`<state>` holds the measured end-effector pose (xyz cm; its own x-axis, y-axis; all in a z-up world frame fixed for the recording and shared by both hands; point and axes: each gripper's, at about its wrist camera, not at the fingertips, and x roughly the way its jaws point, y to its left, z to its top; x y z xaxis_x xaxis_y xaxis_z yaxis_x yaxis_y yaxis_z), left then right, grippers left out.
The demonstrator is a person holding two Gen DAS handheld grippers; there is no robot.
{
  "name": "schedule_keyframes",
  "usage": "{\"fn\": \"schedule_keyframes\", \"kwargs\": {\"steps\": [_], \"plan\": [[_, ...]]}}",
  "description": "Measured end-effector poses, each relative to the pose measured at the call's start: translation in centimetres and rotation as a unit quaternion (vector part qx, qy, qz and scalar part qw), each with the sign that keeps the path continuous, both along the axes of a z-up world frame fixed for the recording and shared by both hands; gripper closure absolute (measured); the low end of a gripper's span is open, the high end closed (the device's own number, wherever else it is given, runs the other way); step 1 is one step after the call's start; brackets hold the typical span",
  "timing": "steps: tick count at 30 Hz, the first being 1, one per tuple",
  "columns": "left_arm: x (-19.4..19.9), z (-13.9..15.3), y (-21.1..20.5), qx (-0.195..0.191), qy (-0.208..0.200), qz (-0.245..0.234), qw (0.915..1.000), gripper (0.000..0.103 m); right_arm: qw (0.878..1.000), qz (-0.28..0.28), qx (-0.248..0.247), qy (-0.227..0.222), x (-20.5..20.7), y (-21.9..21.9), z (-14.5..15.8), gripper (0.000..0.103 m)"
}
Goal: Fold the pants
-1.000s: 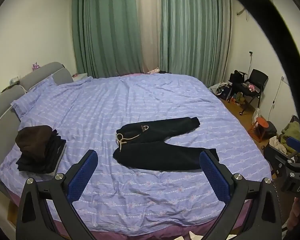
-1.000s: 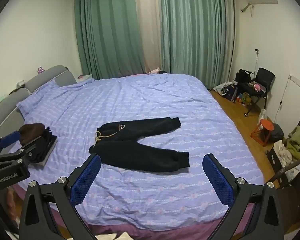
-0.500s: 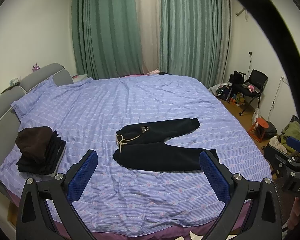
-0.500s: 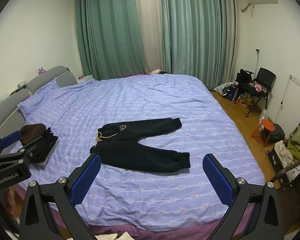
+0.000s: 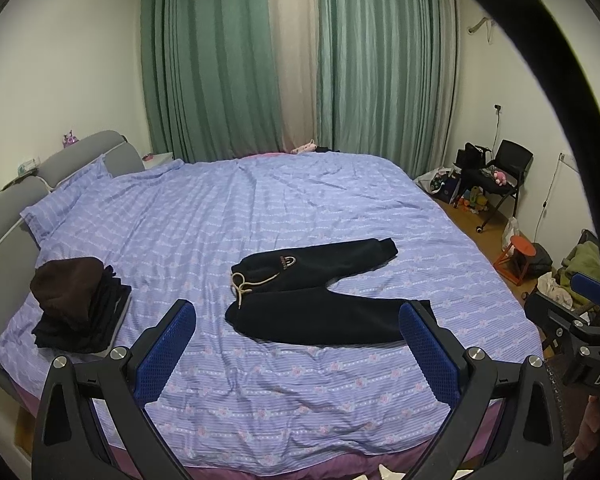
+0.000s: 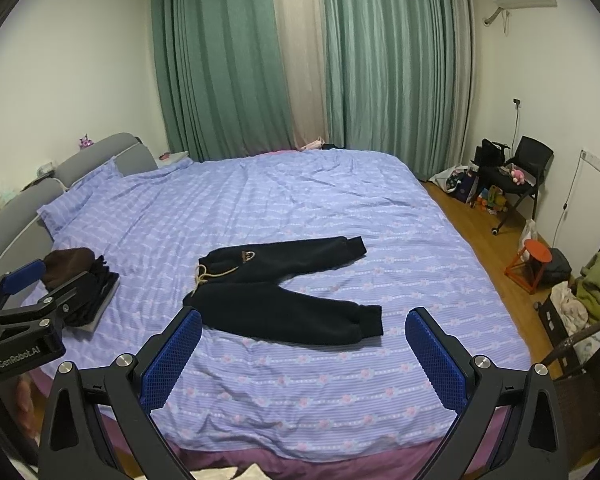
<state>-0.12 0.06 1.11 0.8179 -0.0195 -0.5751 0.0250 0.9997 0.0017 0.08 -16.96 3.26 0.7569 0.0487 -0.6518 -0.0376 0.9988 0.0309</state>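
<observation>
Bed (image 5: pixel 260 208): carrying a lilac striped cover, creased across the middle and near edge.
Pants (image 5: pixel 320 292): lying unfolded near the bed's centre, waist toward the headboard (image 5: pixel 80 156), 2 legs splaying apart.
Stack (image 5: pixel 76 308): dark folded clothes sitting by the headboard, well apart from the pants.
Curtains (image 6: pixel 236 60): green, hanging closed behind the bed.
Chair (image 6: pixel 520 176): standing in the far corner on the wood floor (image 6: pixel 480 240).
Left gripper (image 5: pixel 296 354): hovering at the near edge, jaws spread wide, holding nothing.
Right gripper (image 6: pixel 302 356): hovering alongside, jaws spread wide, holding nothing.
</observation>
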Motion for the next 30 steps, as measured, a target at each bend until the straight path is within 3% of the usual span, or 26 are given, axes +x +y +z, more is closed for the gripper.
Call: {"fn": "schedule_keyframes", "kwargs": {"steps": [30], "plan": [[0.28,0.79,-0.31,-0.001,-0.005,-0.002,1.0,0.0,1.0,-0.002,-0.001,-0.001,-0.26,-0.06,-0.12,0.0]]}}
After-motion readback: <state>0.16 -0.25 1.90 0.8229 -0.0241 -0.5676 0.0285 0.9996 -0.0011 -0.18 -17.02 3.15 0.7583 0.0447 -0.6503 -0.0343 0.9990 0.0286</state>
